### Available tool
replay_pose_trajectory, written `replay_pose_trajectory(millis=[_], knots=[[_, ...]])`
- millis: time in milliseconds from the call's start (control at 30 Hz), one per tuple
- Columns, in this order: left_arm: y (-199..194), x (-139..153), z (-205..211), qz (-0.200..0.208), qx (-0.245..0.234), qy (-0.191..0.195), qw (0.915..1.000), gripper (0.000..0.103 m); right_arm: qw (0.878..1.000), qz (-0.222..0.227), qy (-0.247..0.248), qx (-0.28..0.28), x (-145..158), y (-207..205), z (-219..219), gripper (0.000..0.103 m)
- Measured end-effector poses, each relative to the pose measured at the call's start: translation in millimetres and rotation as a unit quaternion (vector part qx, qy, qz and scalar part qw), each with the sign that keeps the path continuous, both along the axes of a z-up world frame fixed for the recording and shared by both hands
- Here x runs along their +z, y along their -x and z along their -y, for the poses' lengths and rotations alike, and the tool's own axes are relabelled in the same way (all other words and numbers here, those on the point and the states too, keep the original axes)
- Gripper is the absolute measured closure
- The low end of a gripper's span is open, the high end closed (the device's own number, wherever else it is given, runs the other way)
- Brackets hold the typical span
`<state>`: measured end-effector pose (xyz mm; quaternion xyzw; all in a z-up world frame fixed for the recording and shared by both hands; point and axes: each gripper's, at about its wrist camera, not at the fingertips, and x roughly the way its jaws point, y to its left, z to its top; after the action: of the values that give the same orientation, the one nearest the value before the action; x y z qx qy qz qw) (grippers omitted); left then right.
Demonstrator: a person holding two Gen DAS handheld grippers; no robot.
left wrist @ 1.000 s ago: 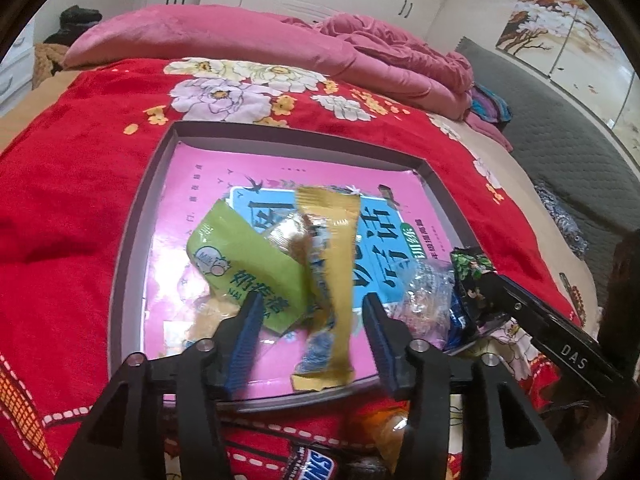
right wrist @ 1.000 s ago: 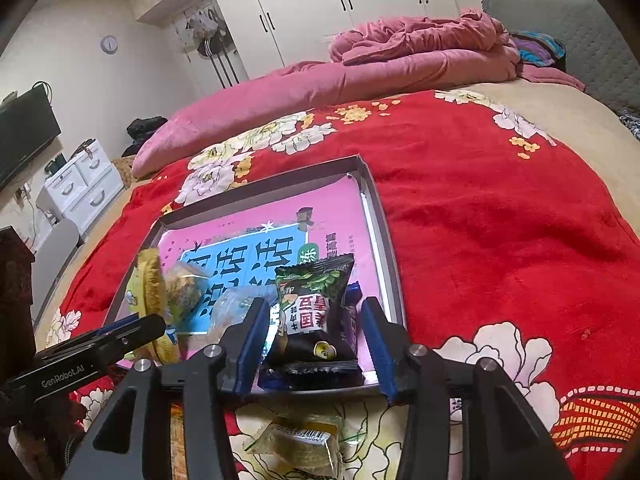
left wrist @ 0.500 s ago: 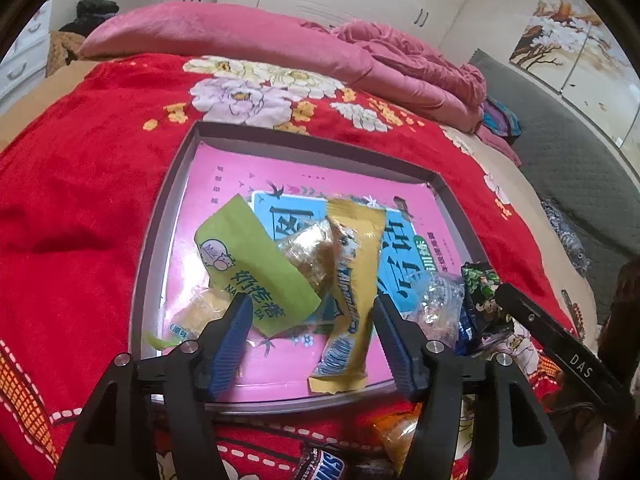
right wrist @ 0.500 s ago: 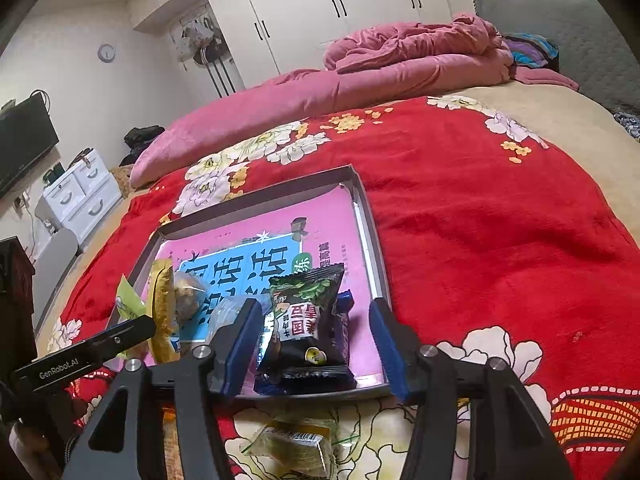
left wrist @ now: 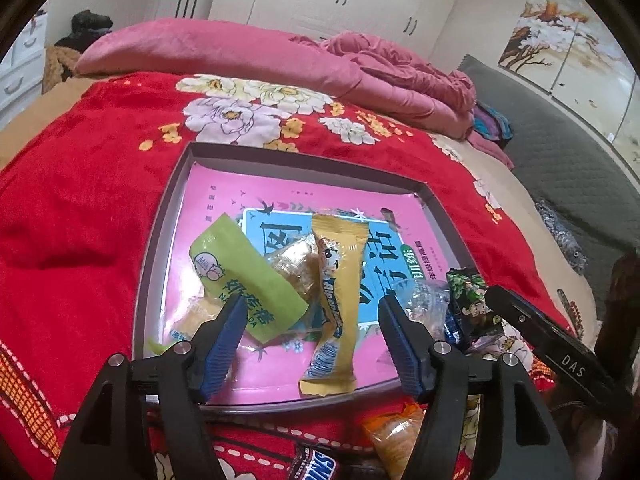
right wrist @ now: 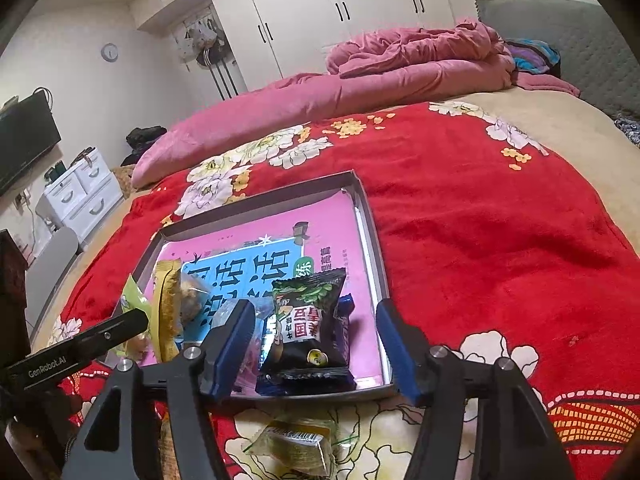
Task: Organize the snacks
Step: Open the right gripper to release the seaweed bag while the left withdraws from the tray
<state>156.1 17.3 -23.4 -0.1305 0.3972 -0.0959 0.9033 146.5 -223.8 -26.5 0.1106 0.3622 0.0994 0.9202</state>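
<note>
1. Nearest, loose snacks lie on the red bedspread [right wrist: 480,240] short of the tray: a chocolate bar [left wrist: 314,465], an orange packet [left wrist: 394,436] and a pale green packet [right wrist: 292,442].
2. Left tongs [left wrist: 310,340] have just been opening, nothing gripped; a yellow wrapper [left wrist: 336,300] lies between them (flat in the tray).
3. Right tongs [right wrist: 316,354] likewise just widened, pads clear of the black snack bag [right wrist: 306,320] between them.
4. Farther, the grey tray [left wrist: 160,240] holds a green packet [left wrist: 244,280] on a pink book [left wrist: 224,196].
</note>
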Motion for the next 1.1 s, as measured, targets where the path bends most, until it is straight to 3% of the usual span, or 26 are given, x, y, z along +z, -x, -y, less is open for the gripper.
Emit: replay_pose_trajectory(millis=[100, 567, 1100], knots=[[5, 7, -1, 0.018, 0.007, -0.011, 0.9997, 0.026, 1.0, 0.005, 0.005, 0.002, 2, 2, 0, 0.039], [16, 17, -9, 0.041, 0.027, -0.035, 0.9982, 0.024, 1.0, 0.021, 0.004, -0.003, 9, 9, 8, 0.031], [30, 19, -15, 0.037, 0.026, -0.043, 0.9981, 0.024, 0.999, 0.032, -0.005, -0.01, 15, 21, 15, 0.023]])
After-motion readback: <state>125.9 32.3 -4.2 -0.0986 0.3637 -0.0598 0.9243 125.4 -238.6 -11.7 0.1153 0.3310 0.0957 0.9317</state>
